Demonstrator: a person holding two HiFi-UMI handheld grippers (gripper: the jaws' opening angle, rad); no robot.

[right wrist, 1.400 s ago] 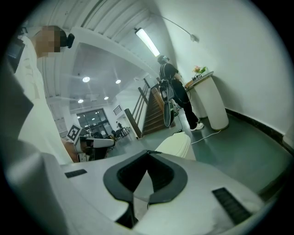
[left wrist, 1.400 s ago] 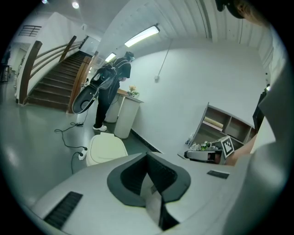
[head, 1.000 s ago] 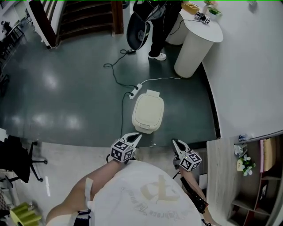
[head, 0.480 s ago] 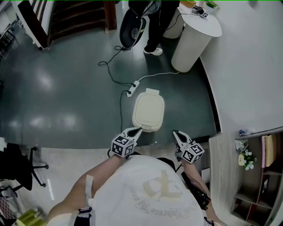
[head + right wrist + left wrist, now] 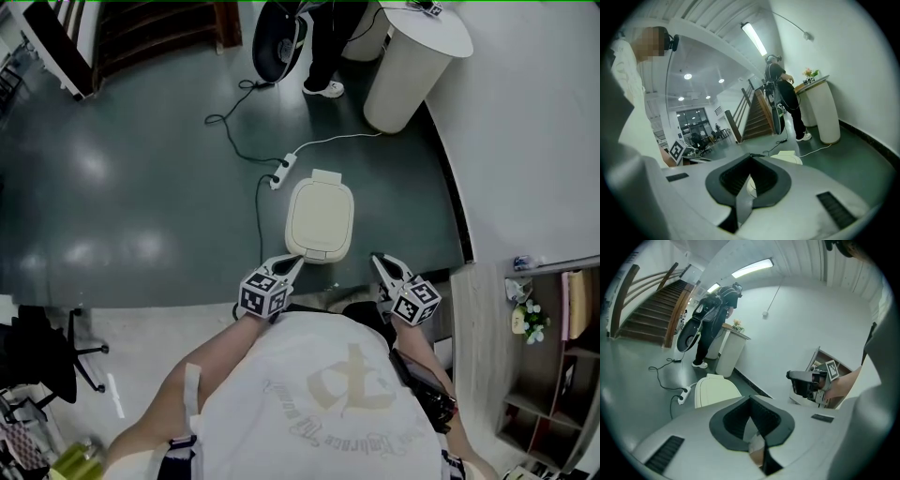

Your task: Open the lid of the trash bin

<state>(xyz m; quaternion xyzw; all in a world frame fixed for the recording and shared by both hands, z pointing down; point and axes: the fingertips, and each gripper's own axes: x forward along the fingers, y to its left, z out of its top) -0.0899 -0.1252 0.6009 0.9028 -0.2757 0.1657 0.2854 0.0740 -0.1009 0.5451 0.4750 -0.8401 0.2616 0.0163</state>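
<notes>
Trash bin (image 5: 320, 218) closed on the floor (image 5: 141, 187), just ahead of both claws.
It runs lengthwise away from the person (image 5: 319, 398), its near edge just beside the left claw (image 5: 291, 265); the right claw (image 5: 380, 266) sits farther off to the right. Both claws are pressed together, empty.

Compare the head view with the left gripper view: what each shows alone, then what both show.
Only the head view: the office chair. Only the left gripper view: the ceiling light. Both: the trash bin, lid down, the power strip, the staircase and the right gripper.
</notes>
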